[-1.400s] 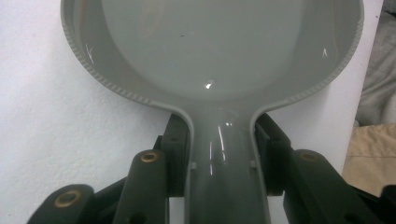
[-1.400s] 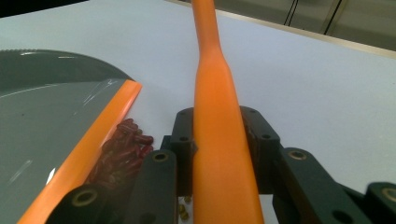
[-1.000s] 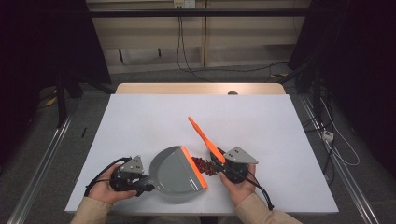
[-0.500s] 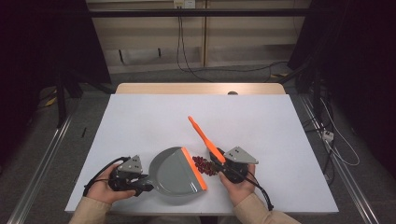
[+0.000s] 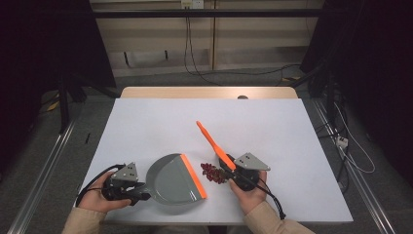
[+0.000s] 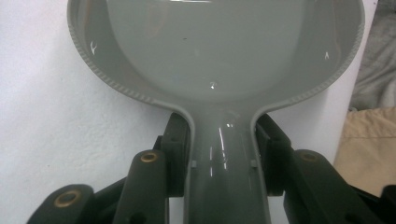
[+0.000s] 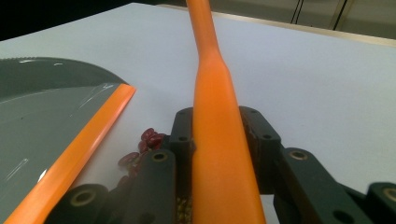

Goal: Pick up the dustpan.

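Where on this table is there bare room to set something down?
The far half of the table beyond the brush handle is bare, as is the right side. It is crowded at the near edge: dustpan, beans and both hand-held grippers.

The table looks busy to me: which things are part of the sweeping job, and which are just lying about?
In the job:
- grey dustpan, held by the left tool
- orange brush, held by the right tool
- red beans

Lying about:
- cables on the floor
- small dark object at the table's far edge
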{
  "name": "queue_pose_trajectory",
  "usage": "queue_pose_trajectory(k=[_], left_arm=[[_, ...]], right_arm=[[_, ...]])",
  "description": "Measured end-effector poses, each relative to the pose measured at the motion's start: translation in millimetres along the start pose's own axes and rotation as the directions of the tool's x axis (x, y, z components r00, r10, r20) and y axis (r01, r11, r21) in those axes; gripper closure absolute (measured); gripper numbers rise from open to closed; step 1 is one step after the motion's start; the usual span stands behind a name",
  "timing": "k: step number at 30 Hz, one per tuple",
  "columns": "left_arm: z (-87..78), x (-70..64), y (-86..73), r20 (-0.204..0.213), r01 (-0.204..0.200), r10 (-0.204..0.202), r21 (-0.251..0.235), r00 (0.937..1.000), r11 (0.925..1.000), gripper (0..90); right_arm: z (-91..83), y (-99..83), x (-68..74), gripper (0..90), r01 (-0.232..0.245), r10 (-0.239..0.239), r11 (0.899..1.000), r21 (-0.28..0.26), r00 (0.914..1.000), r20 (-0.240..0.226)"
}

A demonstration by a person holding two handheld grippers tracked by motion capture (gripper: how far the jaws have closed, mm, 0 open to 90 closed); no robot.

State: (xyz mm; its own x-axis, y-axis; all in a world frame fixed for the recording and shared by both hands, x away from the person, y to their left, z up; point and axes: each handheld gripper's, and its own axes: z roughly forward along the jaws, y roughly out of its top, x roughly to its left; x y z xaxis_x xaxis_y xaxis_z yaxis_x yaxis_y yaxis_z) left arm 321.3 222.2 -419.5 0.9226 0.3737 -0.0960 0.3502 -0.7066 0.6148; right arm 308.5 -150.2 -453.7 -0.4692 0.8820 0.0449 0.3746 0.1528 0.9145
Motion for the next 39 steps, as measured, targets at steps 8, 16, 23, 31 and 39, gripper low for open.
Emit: queue_pose_trajectory(k=[8,16,23,31,39], left_arm=[[3.7,-0.3,6.9,0.001,0.004,-0.004,-0.028,1.0000,0.9996,55.6],[4.1,0.5,5.5,0.005,0.030,-0.030,-0.052,0.9995,0.9982,46.2],[6.9,-2.2,0.6,-0.007,0.026,-0.026,-0.015,0.9996,0.9996,45.2],[8.7,-4.0,3.2,-0.022,0.001,-0.001,0.001,0.9998,1.0000,62.3],[7.2,-3.8,6.6,-0.013,-0.009,0.009,-0.004,0.9999,1.0000,62.5]], right_arm=[[0.0,-0.2,0.2,69.0,-0.006,0.006,1.000,-0.001,1.0000,0.001],[0.1,-0.1,0.5,69.0,-0.003,0.003,1.000,0.000,1.0000,0.001],[0.1,-0.2,2.0,69.0,-0.006,0.006,1.000,0.003,1.0000,0.003],[0.4,-0.8,7.1,68.9,-0.013,0.013,1.000,0.000,0.9999,0.001],[0.2,-1.4,11.1,68.9,-0.026,0.026,1.000,-0.004,0.9997,0.002]])
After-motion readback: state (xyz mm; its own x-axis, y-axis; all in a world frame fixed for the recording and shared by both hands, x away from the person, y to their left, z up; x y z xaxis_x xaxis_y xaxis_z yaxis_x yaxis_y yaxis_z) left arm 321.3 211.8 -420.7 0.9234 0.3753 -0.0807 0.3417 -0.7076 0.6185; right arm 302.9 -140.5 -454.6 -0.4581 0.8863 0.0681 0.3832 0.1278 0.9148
